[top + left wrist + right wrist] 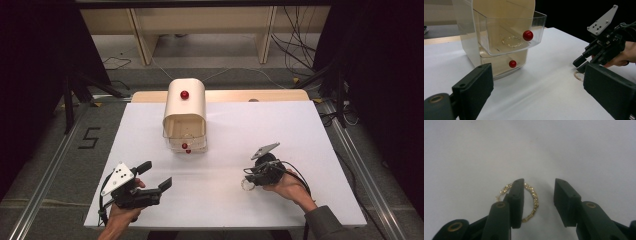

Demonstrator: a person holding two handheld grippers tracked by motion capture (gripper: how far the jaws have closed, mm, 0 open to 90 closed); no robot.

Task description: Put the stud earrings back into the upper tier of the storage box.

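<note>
Now the right hand-held gripper [537, 202] hangs spread over a gold bracelet [531, 203] lying flat on the bench [300, 130], one jaw planted inside the loop. Risk: closing could skid that thin chain away instead of pinching it. Left hand-held gripper [155, 177] waits spread, aimed at the drawer box [185, 112].
</note>
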